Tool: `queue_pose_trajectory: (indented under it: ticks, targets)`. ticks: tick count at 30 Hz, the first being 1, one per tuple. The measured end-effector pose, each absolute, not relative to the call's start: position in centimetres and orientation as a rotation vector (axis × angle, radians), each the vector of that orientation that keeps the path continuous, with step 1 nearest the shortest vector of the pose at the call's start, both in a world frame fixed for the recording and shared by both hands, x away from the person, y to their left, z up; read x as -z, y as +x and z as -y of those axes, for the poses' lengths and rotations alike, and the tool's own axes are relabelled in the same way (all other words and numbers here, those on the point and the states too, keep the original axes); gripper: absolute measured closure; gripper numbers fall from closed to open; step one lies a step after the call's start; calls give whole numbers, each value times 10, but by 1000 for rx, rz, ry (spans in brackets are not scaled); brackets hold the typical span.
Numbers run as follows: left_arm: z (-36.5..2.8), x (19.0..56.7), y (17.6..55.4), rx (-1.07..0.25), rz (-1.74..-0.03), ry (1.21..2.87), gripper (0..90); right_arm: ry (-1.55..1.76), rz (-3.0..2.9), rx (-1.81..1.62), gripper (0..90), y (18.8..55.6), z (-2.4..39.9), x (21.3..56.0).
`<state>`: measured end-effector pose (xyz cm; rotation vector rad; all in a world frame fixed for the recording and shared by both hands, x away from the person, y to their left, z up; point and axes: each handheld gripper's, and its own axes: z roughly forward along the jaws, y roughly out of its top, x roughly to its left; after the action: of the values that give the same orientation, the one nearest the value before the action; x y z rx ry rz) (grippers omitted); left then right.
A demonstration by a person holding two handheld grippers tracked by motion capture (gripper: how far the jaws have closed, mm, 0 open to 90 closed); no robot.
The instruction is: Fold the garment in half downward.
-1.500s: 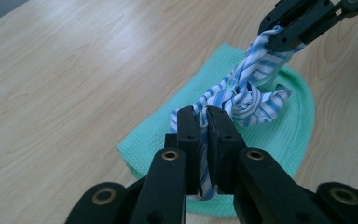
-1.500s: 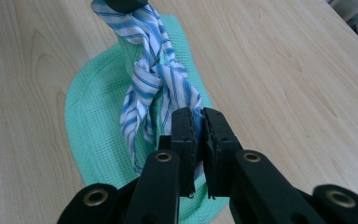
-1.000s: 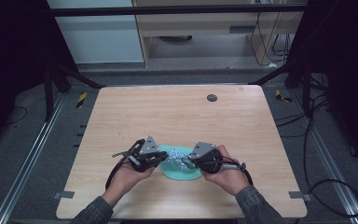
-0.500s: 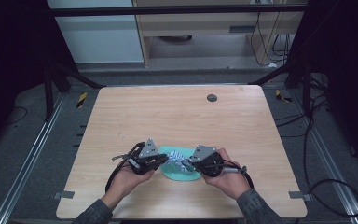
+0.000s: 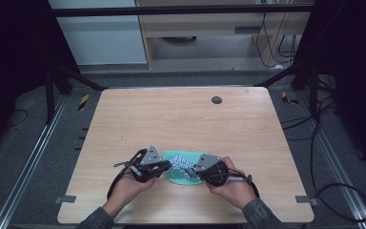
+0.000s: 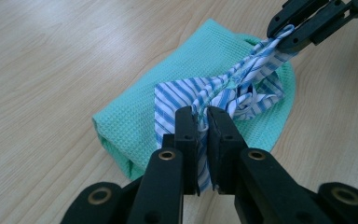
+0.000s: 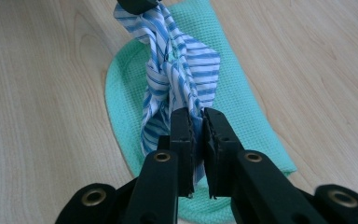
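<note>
Both tongs are pinching the same blue-and-white striped cloth: left tongs (image 6: 203, 122) clamp one end of it, right tongs (image 7: 196, 122) clamp the other, each pair of jaws pressed nearly together with fabric between the pads. Striped cloth (image 6: 223, 93) is bunched and partly twisted, drawn into a loose band between the two grips and lying over a green waffle-weave towel (image 6: 168, 74). That towel rests folded on the near middle of the wooden desk (image 5: 181, 119), as the high view shows, with a hand behind each tool; striped cloth (image 5: 181, 167) sits between left tongs (image 5: 164, 167) and right tongs (image 5: 190, 170).

Judged step: spreading or straightening the striped cloth above the towel. To do it well, the two grips should draw apart evenly and at matching height, so the twist near the middle opens instead of tightening. Pads should stay on the striped fabric alone; catching the green towel beneath would drag it across the desk. Pulling gently keeps the thin fabric from slipping out.
</note>
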<state>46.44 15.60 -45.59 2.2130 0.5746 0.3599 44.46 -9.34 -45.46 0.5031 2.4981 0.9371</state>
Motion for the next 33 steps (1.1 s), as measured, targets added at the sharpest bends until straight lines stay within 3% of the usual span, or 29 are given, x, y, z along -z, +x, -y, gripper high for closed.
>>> queue_pose_trajectory:
  ticks: [19,33]
  targets:
    - [-157,465,456,-343,-558,2234,837,494,-2528,-928,804,434,94,465]
    - [-161,467,451,-331,-550,2221,834,550,-2519,-930,584,426,96,465]
